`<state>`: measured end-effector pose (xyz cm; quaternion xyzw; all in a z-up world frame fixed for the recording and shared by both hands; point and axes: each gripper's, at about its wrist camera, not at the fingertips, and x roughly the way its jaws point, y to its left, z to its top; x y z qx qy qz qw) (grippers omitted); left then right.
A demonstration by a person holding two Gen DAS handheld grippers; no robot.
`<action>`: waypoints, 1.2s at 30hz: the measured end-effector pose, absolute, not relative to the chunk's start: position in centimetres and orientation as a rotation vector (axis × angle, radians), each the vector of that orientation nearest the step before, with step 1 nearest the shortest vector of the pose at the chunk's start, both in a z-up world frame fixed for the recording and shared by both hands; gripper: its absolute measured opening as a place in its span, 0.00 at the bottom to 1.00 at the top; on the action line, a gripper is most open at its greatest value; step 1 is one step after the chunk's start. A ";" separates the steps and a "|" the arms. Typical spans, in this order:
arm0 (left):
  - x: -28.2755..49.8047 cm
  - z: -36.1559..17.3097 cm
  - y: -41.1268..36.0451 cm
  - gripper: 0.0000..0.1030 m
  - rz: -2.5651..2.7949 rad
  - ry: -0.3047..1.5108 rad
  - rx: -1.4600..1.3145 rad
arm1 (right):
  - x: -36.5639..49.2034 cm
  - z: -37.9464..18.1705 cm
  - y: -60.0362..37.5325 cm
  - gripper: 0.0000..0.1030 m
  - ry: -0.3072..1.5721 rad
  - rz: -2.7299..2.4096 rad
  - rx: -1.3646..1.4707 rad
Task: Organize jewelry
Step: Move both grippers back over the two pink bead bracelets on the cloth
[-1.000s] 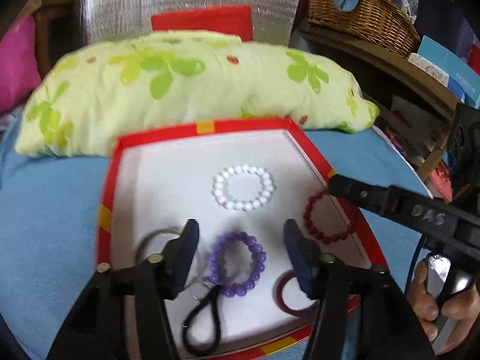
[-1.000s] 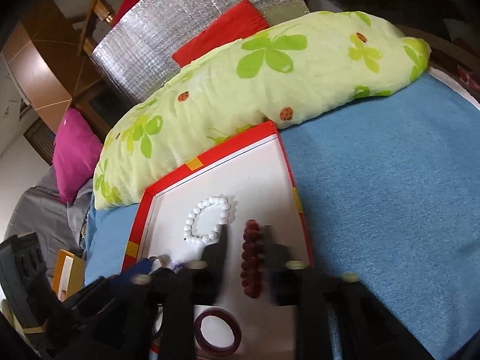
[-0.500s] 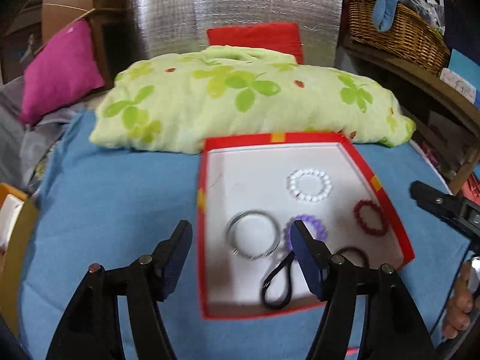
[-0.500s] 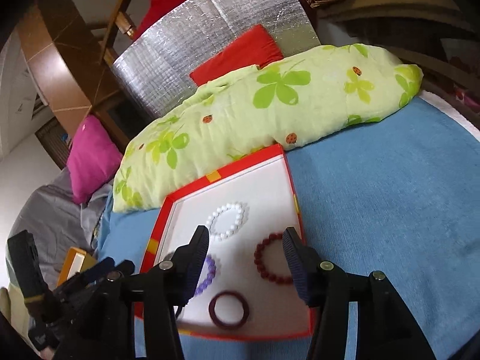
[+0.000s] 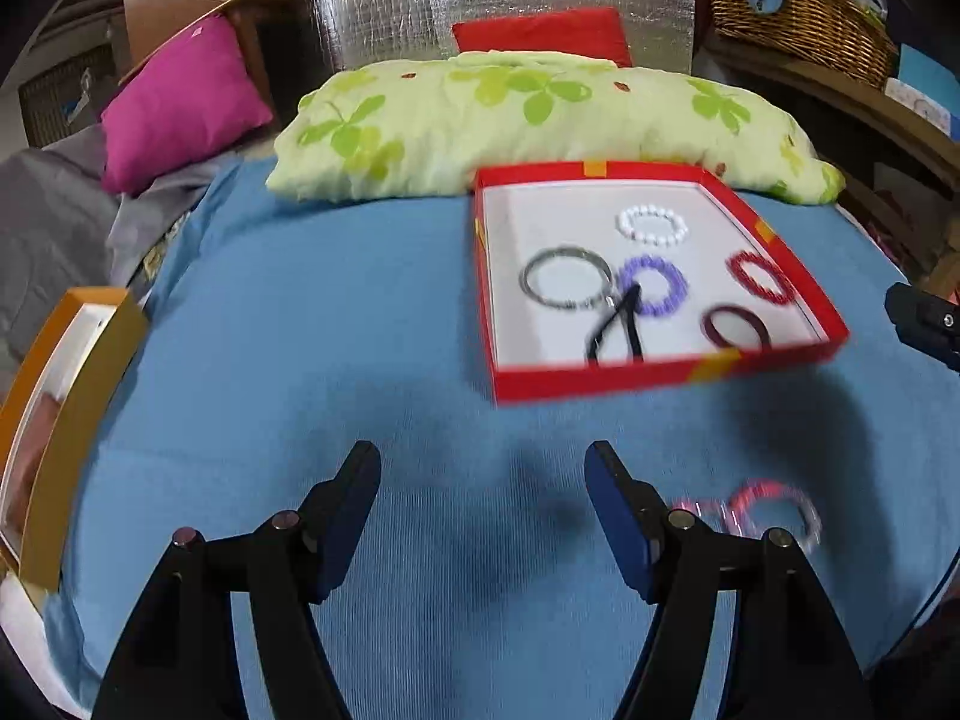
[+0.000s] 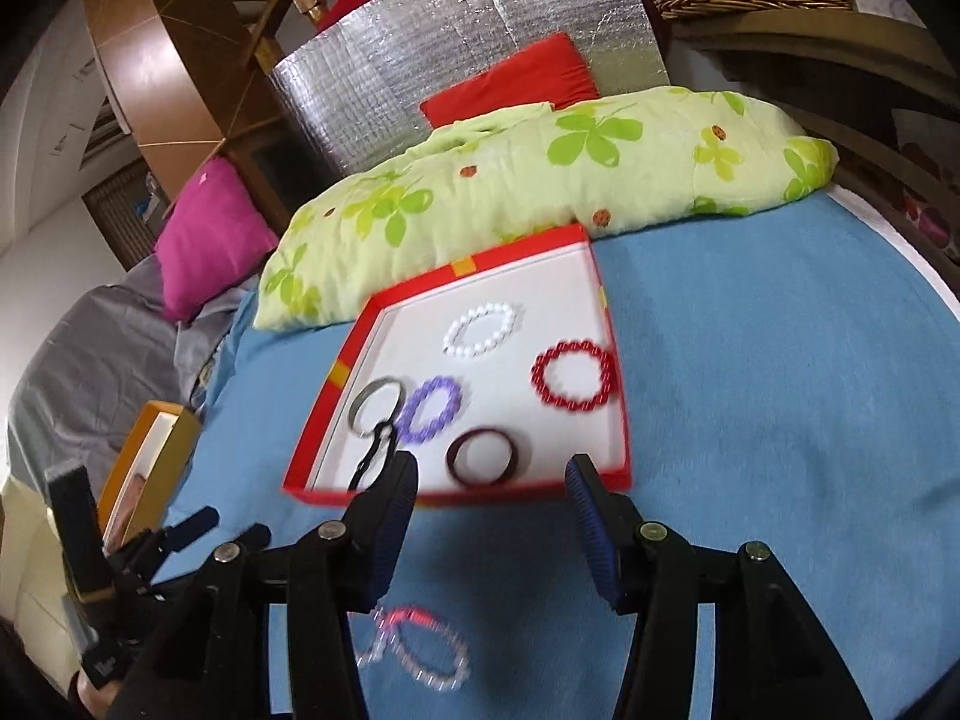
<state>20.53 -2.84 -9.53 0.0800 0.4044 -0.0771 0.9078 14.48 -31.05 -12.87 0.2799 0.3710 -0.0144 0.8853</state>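
A red box with a white floor lies on the blue cloth and holds a white bead bracelet, a purple one, a red bead one, a dark maroon bangle, a silver ring and a black loop. A pink-and-clear bead bracelet lies on the cloth outside the box. My left gripper is open and empty, back from the box. My right gripper is open and empty at the box's near edge.
A green flowered pillow lies behind the box. A pink cushion and grey cloth are at the far left. An orange box stands at the left edge. A wicker basket sits on a shelf at the right.
Both grippers have pulled back from the box and stay open. The red bead bracelet now lies flat in the box. The pink-and-clear bracelet has come into view on the cloth.
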 end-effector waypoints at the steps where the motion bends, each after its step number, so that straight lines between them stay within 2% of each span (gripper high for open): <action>1: 19.8 -9.5 -2.6 0.69 -0.163 0.833 0.157 | 13.9 -12.9 -30.6 0.54 0.777 -0.022 0.588; 7: 16.5 -10.1 -1.9 0.71 -0.186 0.838 0.140 | 11.3 -13.2 -28.0 0.54 0.822 0.016 0.551; 13: 16.6 -10.7 -2.2 0.71 -0.187 0.848 0.165 | 11.0 -14.8 -25.9 0.54 0.891 0.034 0.470; 14: 16.7 -10.9 -2.3 0.71 -0.189 0.854 0.165 | 11.2 -15.2 -25.6 0.49 0.904 0.037 0.459; 15: 16.8 -11.0 -2.4 0.71 -0.191 0.857 0.165 | 11.6 -15.7 -25.3 0.37 0.928 0.044 0.446; 16: 16.9 -11.1 -2.6 0.71 -0.194 0.861 0.166 | 11.9 -16.2 -25.0 0.33 0.954 0.051 0.434; 19: 17.1 -11.2 -3.1 0.71 -0.210 0.869 0.170 | 12.9 -17.8 -24.3 0.31 1.029 0.036 0.399; 24: 17.0 -11.2 -3.9 0.71 -0.250 0.874 0.185 | 13.8 -19.0 -23.4 0.20 1.063 0.026 0.342; 26: 17.1 -11.3 -4.1 0.71 -0.256 0.878 0.188 | 13.8 -18.9 -23.1 0.08 1.065 0.011 0.295; 31: 17.0 -11.4 -4.7 0.71 -0.286 0.885 0.183 | 13.3 -18.0 -24.1 0.08 1.029 -0.057 0.276; 36: 16.8 -11.6 -5.9 0.71 -0.343 0.898 0.176 | 13.2 -18.8 -27.6 0.08 1.058 -0.144 0.395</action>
